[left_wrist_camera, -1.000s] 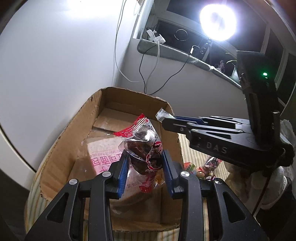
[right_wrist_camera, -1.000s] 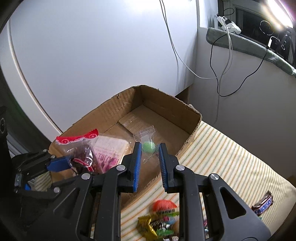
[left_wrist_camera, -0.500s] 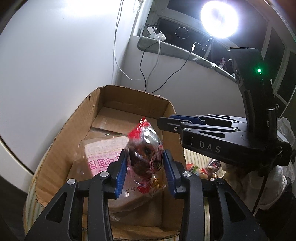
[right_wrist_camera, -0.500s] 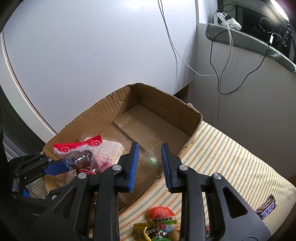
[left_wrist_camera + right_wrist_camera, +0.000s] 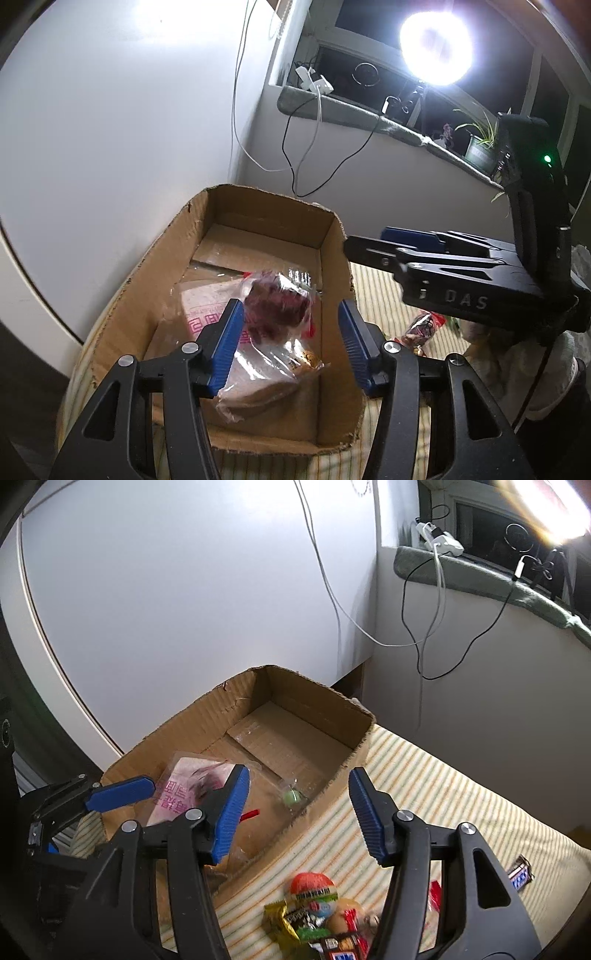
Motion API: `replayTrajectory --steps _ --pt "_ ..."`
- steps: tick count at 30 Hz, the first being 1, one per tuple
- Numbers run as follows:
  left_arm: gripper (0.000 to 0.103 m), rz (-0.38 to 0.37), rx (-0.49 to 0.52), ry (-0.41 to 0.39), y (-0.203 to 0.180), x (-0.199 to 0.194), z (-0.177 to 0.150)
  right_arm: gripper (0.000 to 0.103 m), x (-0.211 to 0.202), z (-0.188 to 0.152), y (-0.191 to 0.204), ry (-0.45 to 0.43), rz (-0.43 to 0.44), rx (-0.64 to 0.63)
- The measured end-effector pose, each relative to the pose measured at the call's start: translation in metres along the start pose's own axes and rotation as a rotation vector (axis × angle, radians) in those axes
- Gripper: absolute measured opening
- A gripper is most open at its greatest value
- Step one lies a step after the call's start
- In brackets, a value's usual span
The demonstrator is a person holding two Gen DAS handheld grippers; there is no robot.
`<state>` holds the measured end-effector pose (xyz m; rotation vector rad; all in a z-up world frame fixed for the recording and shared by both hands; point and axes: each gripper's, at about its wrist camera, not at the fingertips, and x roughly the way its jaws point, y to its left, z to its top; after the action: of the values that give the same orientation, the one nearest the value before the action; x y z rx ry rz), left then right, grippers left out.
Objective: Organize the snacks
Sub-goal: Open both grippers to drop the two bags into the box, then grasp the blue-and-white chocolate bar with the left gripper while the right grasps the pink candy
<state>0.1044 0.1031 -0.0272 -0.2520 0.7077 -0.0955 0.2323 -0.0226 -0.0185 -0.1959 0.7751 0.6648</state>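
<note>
An open cardboard box (image 5: 147, 295) sits on a striped cloth. My left gripper (image 5: 290, 332) hangs over its near end, jaws opening. A clear bag of dark red snacks (image 5: 277, 310) is blurred between the pads, loose, above a pink-printed packet (image 5: 207, 310) on the box floor. My right gripper (image 5: 299, 805) is over the box's right wall (image 5: 321, 797), jaws opening with nothing gripped. Below it a small clear bag with a green ball (image 5: 290, 795) lies inside the box. The right gripper (image 5: 373, 243) also shows in the left wrist view, and the left gripper (image 5: 122, 794) in the right wrist view.
A heap of wrapped snacks (image 5: 314, 904) lies on the striped cloth (image 5: 424, 794) below my right gripper, with a chocolate bar (image 5: 519, 873) further right. A white wall stands behind the box. Cables hang from a window ledge (image 5: 351, 110), where a bright lamp (image 5: 436, 44) glares.
Both grippers widened. The right one let go of the green-ball bag, which now lies in the box. The left one released the red snack bag, which is tipping down onto the pink packet.
</note>
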Motion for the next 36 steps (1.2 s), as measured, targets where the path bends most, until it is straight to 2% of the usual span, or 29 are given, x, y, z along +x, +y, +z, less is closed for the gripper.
replayTrajectory --steps 9,17,25,31,34,36 --pt "0.052 -0.008 -0.006 -0.020 -0.008 -0.023 -0.009 0.059 -0.047 -0.019 -0.009 -0.039 -0.028 0.013" --pt "0.052 -0.050 0.007 -0.008 -0.027 -0.034 -0.027 0.059 -0.088 -0.060 -0.023 -0.034 -0.063 0.010" --pt "0.052 -0.110 0.027 0.043 -0.053 -0.023 -0.047 0.059 -0.106 -0.126 -0.043 0.049 -0.068 0.028" --pt "0.041 -0.162 0.061 0.102 -0.077 -0.007 -0.062 0.058 -0.104 -0.169 -0.045 0.128 -0.014 0.028" --pt "0.036 -0.180 0.079 0.133 -0.088 0.002 -0.064 0.046 -0.100 -0.183 -0.042 0.159 0.023 0.024" --pt "0.035 -0.195 0.091 0.150 -0.095 0.009 -0.065 0.046 -0.097 -0.190 -0.039 0.171 0.047 0.015"
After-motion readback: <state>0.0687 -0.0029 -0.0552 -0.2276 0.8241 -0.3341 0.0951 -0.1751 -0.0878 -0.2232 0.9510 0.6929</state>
